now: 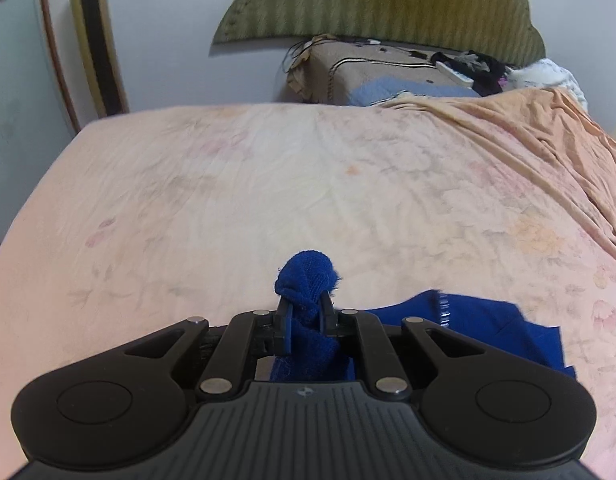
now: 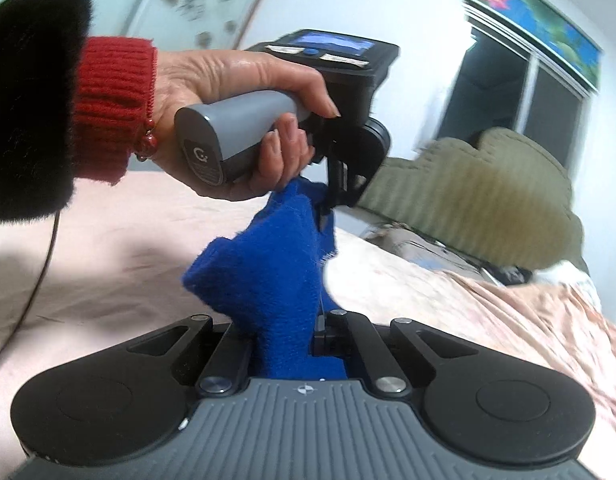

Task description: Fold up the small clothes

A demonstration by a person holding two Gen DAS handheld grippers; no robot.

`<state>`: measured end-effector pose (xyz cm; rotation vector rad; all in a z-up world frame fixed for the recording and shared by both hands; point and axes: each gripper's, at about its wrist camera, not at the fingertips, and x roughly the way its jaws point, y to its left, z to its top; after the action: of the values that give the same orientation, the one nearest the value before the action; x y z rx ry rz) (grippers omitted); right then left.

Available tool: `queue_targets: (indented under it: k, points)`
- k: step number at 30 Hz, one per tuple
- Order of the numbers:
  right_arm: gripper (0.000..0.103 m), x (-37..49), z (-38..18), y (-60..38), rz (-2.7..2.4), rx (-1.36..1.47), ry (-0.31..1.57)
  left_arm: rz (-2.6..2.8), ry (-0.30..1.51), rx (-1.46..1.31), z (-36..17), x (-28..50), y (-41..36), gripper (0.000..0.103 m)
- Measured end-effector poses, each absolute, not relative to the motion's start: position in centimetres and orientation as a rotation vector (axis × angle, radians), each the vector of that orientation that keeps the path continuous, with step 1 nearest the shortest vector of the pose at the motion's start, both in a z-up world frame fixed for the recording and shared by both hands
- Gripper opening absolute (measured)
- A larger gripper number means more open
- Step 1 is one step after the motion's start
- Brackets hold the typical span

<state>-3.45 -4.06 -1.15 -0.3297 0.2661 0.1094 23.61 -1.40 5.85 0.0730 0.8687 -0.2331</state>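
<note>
Nearest, left gripper [image 1: 306, 314] clenched on a bunched corner of the blue garment [image 1: 467, 320], a knob of cloth poking past the jaws. Right gripper [image 2: 284, 332] likewise clamped on another part of the same fleecy piece, cloth filling the gap. Garment lifted and slack between both, hanging over the bed [image 1: 228, 184]. Beyond, left hand [image 2: 244, 92] wrapped round the grey handle. Farther off, green headboard [image 1: 387, 4] against the wall. Likely risks: bunched grips giving a crooked fold; a slipped corner dropping in a heap.
</note>
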Motion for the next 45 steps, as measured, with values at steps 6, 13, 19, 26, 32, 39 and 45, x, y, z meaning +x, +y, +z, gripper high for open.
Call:
queue_targets:
  k: [6, 13, 19, 26, 32, 39, 45]
  points:
    - [0.005, -5.5, -1.6, -10.0, 0.035, -0.163, 0.305, -0.271, 0.853, 0.173, 5.3, 22.1, -8.8, 0.011]
    - [0.005, -5.3, -3.7, -16.6, -0.002, 0.084, 0.385, -0.305, 0.869, 0.316, 1.8, 21.4, -17.4, 0.011]
    - [0.005, -4.7, -5.9, -21.2, -0.012, 0.296, 0.451, -0.325, 0.873, 0.409, -1.6, 20.9, -22.5, 0.011]
    - [0.022, -3.3, -8.2, -23.9, 0.025, 0.494, 0.549, -0.354, 0.849, 0.408, -3.4, 21.3, -24.1, 0.017]
    - [0.032, -4.2, -8.8, -25.1, 0.067, 0.593, 0.576, -0.347, 0.779, 0.345, -1.3, 21.4, -23.6, 0.075]
    - [0.03, -4.0, -9.5, -28.2, 0.092, 0.808, 0.56, -0.254, 0.65, 0.389, 1.8, 20.5, -20.2, 0.081]
    - [0.019, -4.3, -8.1, -27.6, 0.049, 0.697, 0.606, -0.207, 0.63, 0.455, 0.7, 15.4, -14.5, 0.081]
